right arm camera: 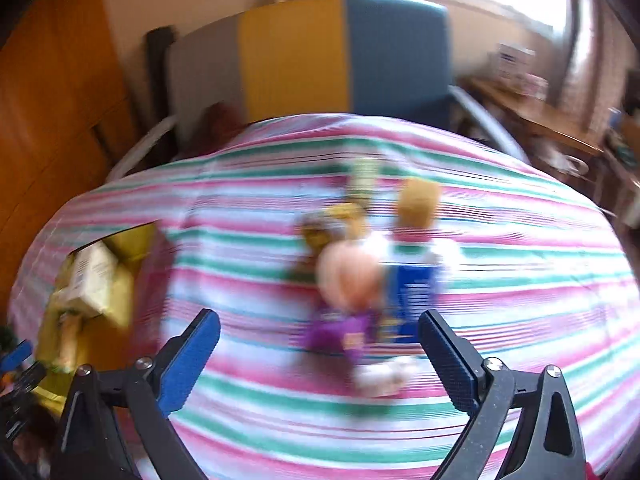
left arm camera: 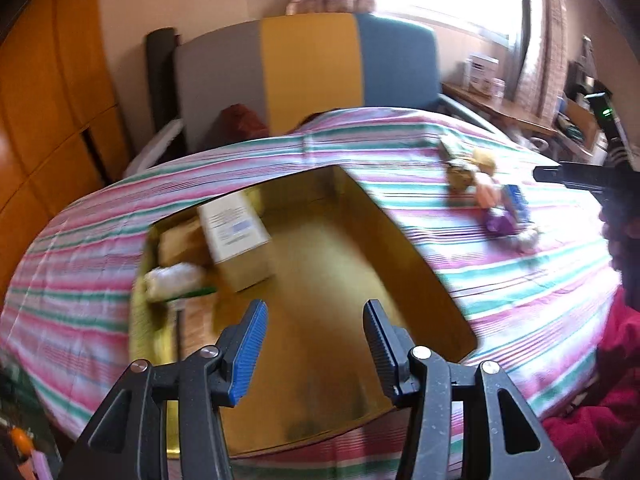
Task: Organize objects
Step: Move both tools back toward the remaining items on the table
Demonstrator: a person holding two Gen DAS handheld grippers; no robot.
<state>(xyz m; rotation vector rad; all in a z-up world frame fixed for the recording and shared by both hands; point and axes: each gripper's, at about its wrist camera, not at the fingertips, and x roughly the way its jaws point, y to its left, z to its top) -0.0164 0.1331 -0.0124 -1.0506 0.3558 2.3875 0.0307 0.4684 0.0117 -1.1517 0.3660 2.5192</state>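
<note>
An open cardboard box point(left arm camera: 404, 240) sits on the striped cloth point(left arm camera: 520, 300). In its far left corner lie a white carton point(left arm camera: 236, 236) and a white wrapped packet point(left arm camera: 172, 280). My left gripper point(left arm camera: 316, 308) hovers over the box's near part, jaws apart, nothing between them. A blurred pile lies on the cloth to the right: a peach round item point(right arm camera: 348, 276), a blue carton point(right arm camera: 416, 296), a purple packet point(right arm camera: 340, 328), a small white item point(right arm camera: 380, 376) and a yellow-brown one point(right arm camera: 418, 200). My right gripper point(right arm camera: 318, 320) hangs wide open just before the pile, holding nothing.
A chair with grey, yellow and blue back panels point(left arm camera: 312, 64) stands behind the table. Wooden cupboards point(left arm camera: 52, 100) fill the left side. A cluttered desk point(left arm camera: 500, 108) sits under the window at right. A person's red sleeve point(left arm camera: 600, 400) shows at the near right edge.
</note>
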